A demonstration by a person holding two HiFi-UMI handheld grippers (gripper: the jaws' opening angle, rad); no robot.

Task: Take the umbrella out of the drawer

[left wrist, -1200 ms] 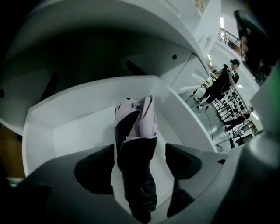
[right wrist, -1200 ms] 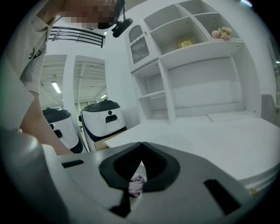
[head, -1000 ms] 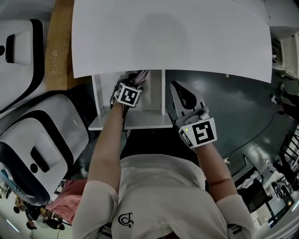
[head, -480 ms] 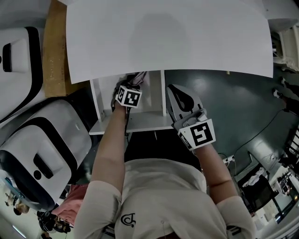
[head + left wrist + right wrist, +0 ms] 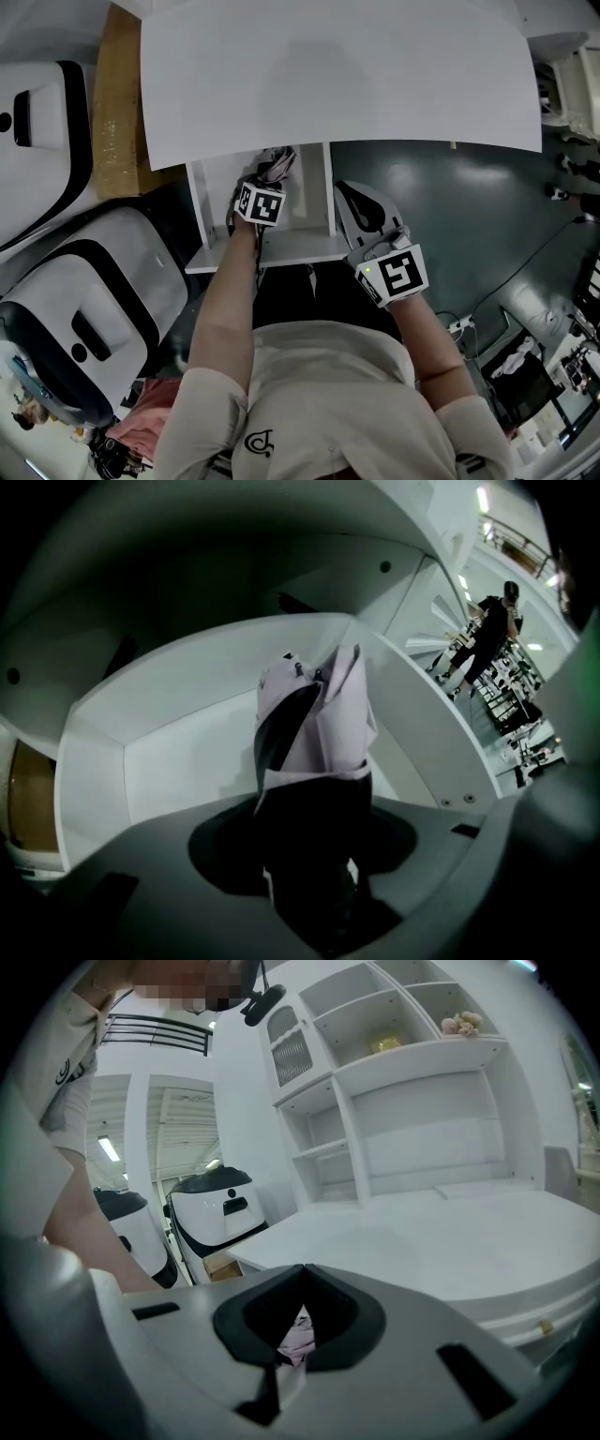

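A folded lilac and black umbrella (image 5: pixel 278 164) lies in the open white drawer (image 5: pixel 211 202) under the table top (image 5: pixel 337 75). My left gripper (image 5: pixel 267 178) points steeply down into the drawer. Its jaws are closing around the umbrella's (image 5: pixel 323 724) dark end, and thin light slivers still show beside it. In its own view the left gripper (image 5: pixel 314 892) has the umbrella straight ahead against the drawer wall (image 5: pixel 169 733). My right gripper (image 5: pixel 356 195) hangs just right of the drawer, shut and holding nothing. In its own view the right gripper (image 5: pixel 302 1274) has its tips together.
Two white and black machines (image 5: pixel 84 281) stand at the left, next to a brown board (image 5: pixel 117 103). A white shelf unit (image 5: pixel 394 1101) rises behind the table (image 5: pixel 422 1241). A person (image 5: pixel 487 630) stands far off. Cables lie on the dark floor (image 5: pixel 487 216) at the right.
The left gripper has stayed inside the drawer over the umbrella. The right gripper has drifted slightly nearer the drawer's front corner. The view itself has shifted a little.
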